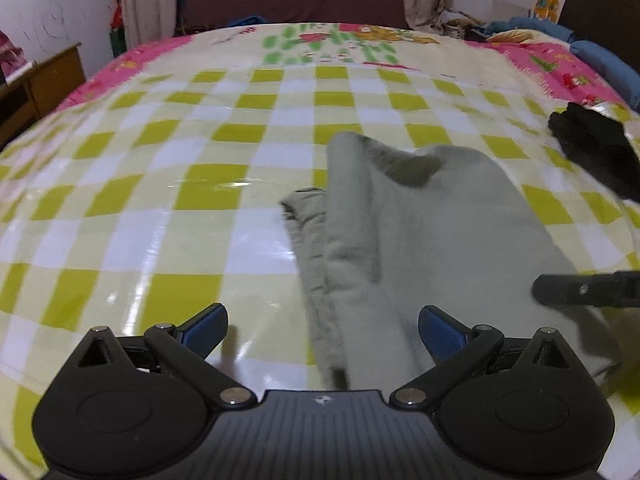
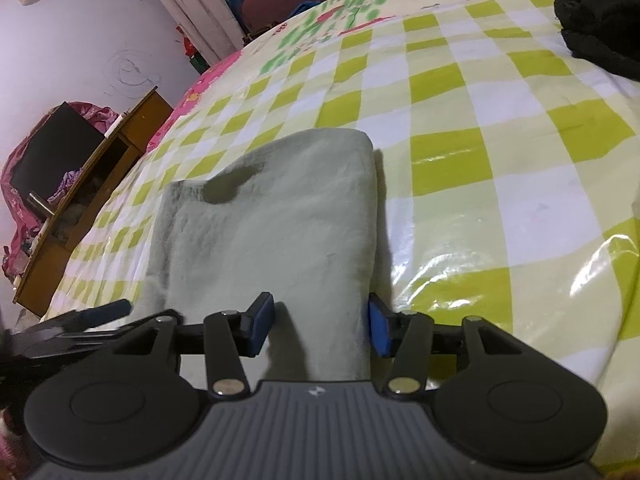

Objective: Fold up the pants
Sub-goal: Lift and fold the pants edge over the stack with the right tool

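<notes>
Left wrist view: grey-green pants (image 1: 420, 232), folded, are being shown lying on a checked bedspread (image 1: 160, 184), just ahead of the left gripper (image 1: 322, 332), whose fingers are being held wide and empty. Right gripper (image 2: 320, 326) is being held half-spread astride the pants' near edge, nothing pinched.

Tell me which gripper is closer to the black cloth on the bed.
Right, judging by both views. The right gripper sits at the grey pants' near edge, nearer the black cloth; the left gripper is further left.
</notes>
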The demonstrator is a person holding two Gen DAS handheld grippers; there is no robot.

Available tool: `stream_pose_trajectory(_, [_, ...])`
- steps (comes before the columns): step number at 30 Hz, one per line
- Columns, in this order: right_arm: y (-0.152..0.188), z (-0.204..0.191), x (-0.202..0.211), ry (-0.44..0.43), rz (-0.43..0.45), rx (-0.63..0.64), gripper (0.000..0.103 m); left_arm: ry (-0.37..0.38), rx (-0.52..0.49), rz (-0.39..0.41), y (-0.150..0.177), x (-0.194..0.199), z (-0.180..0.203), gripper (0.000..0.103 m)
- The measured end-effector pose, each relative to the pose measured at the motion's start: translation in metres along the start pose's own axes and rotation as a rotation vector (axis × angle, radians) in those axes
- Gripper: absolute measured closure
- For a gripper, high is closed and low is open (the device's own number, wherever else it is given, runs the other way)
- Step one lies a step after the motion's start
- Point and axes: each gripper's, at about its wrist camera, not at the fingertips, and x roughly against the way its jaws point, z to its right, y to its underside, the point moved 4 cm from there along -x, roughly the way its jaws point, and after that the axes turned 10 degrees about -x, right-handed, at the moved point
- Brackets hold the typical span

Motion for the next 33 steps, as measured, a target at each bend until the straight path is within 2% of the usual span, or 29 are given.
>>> stream_pose_trajectory(5, [0.0,0.0,-0.005,-0.03,-0.019,-0.011,0.052,0.046,-0.045,-0.005,-0.003,-0.012,0.007,0.0])
stream_pose_trajectory(8, [-0.001,-0.001,-0.008,-0.023,-0.025,-0.014,0.064,0.054,-0.044,0.006,-0.007,-0.016,0.004,0.0])
stream_pose_trajectory(11, [-0.004,-0.004,-0.01,-0.042,-0.028,-0.038,0.076,0.043,-0.05,0.019,-0.011,-0.018,-0.003,0.007])
stream_pose_trajectory(14, [-0.008,-0.013,-0.017,-0.05,-0.038,-0.023,0.08,0.036,-0.04,0.022,-0.015,-0.021,-0.014,0.012])
stream_pose_trajectory(16, [-0.009,-0.019,-0.024,-0.046,-0.045,-0.008,0.08,0.038,-0.03,0.024,-0.017,-0.022,-0.02,0.017])
stream_pose_trajectory(18, [-0.01,-0.023,-0.029,-0.047,-0.048,-0.009,0.08,0.036,-0.017,0.025,-0.017,-0.022,-0.026,0.018])
stream_pose_trajectory(21, [-0.01,-0.027,-0.033,-0.045,-0.057,0.003,0.08,0.046,0.013,0.026,-0.013,-0.021,-0.036,0.014])
stream_pose_trajectory(24, [-0.009,-0.03,-0.037,-0.042,-0.071,0.014,0.076,0.034,0.035,0.024,-0.009,-0.022,-0.042,0.005])
stream_pose_trajectory(27, [-0.011,-0.032,-0.041,-0.036,-0.079,0.016,0.07,0.012,0.016,0.028,-0.009,-0.023,-0.039,0.005])
stream_pose_trajectory(29, [-0.011,-0.035,-0.043,-0.035,-0.081,0.017,0.069,-0.012,-0.017,0.054,-0.01,-0.02,-0.035,0.012])
stream_pose_trajectory(31, [-0.011,-0.04,-0.044,-0.034,-0.084,0.034,0.073,-0.02,-0.039,0.067,-0.011,-0.017,-0.034,0.025])
stream_pose_trajectory(33, [-0.01,-0.047,-0.047,-0.031,-0.091,0.052,0.076,-0.031,-0.062,0.067,-0.014,-0.016,-0.036,0.03])
